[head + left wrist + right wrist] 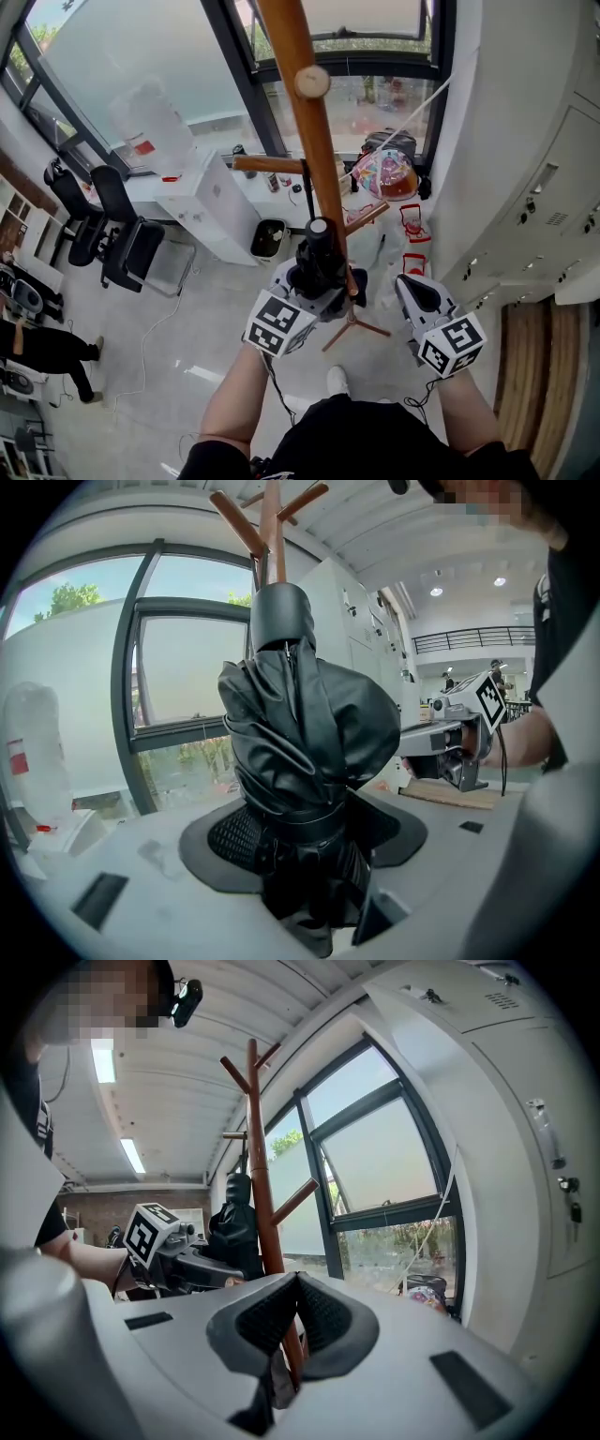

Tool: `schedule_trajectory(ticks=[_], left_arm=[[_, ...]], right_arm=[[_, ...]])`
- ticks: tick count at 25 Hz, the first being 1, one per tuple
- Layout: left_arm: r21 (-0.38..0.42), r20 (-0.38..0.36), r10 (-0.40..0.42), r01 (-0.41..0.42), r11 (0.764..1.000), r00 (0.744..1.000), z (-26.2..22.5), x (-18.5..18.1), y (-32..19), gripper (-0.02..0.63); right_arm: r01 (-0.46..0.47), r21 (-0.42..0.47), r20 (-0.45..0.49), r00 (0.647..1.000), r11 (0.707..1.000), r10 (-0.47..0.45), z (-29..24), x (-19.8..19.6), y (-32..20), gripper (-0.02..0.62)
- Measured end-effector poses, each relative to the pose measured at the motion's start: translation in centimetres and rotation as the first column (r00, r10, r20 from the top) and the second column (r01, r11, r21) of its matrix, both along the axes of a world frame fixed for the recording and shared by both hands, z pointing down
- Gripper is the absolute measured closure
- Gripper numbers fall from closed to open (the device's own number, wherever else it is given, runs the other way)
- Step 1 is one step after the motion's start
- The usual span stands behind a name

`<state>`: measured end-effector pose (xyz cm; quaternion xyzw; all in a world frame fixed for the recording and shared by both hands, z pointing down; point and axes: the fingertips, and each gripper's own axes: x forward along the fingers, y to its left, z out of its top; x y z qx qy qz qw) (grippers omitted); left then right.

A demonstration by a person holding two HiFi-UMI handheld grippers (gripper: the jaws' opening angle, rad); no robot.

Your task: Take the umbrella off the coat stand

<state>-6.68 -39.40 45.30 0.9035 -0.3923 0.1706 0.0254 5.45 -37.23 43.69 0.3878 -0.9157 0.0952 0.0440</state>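
The wooden coat stand (309,122) rises through the middle of the head view, its pegs also showing in the left gripper view (272,522) and the right gripper view (262,1176). A black folded umbrella (319,251) stands upright against the pole. My left gripper (311,283) is shut on it: the bundled fabric (300,733) fills the space between both pads, with a strap round its waist. My right gripper (414,289) is to the right of the pole, apart from it, its pads (281,1312) meeting with nothing between them.
Grey lockers (534,187) line the right side close to my right gripper. Behind the stand are tall windows, a white cabinet (202,202) with a water bottle (150,122), a bin (270,239) and a colourful bag (386,173). Office chairs (103,225) stand at the left.
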Motion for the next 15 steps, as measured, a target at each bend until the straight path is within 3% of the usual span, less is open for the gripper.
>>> schedule_trajectory(ticks=[15], left_arm=[[0.031,-0.005,-0.055,0.056,0.998,0.998,-1.7,-0.5,0.3,0.354]], right_arm=[[-0.002,-0.001,0.005,1.000,1.000,0.002,-0.2,0.9,0.4,0.541]])
